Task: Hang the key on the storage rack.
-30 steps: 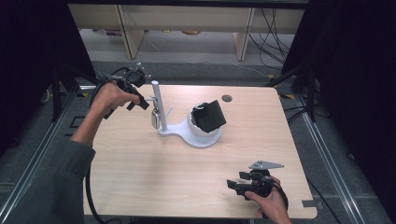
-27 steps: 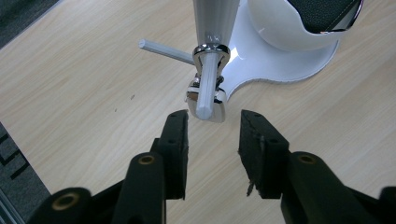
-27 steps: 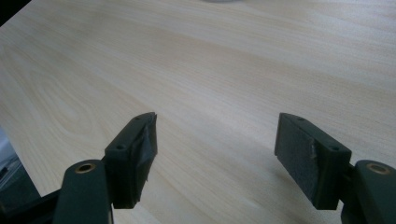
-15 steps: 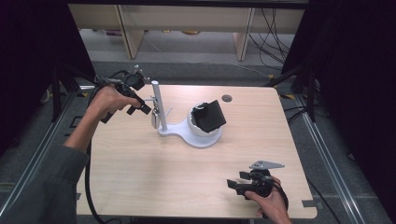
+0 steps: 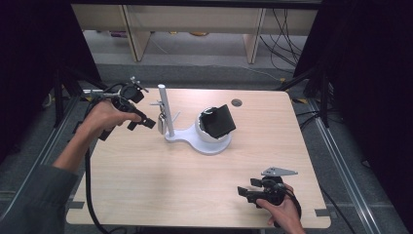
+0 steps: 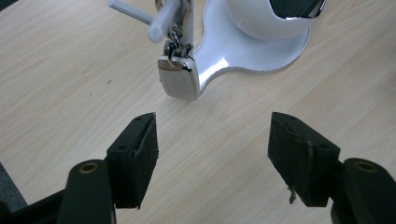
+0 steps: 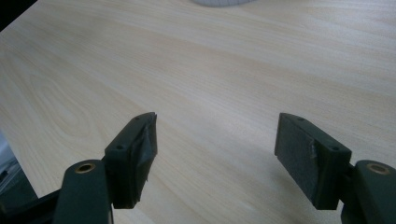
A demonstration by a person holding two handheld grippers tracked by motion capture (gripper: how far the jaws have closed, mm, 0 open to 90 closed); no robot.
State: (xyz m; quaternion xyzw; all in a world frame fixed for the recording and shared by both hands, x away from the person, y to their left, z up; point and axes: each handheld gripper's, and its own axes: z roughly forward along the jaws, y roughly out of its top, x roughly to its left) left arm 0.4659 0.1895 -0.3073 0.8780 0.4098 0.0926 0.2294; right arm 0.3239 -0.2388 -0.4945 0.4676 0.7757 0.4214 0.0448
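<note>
left gripper (image 6: pixel 212 140) jaws apart before hanging charm (image 6: pixel 179 81), white stand (image 5: pixel 195 136)

The high view looks forward and down over the whole counter (image 5: pixel 146 185), the white stand (image 5: pixel 197 139) near its middle. The left gripper view sits close before that stand (image 6: pixel 243 51), sharing it. The right gripper view skims bare counter (image 7: pixel 210 70), the stand's base edge (image 7: pixel 219 2) far ahead.

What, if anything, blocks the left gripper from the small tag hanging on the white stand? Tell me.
Nothing visible does. In the left gripper view the left gripper is open, and bare table lies between its jaws and the hanging tag. The tag dangles from the white stand, whose post sits right behind it.
</note>
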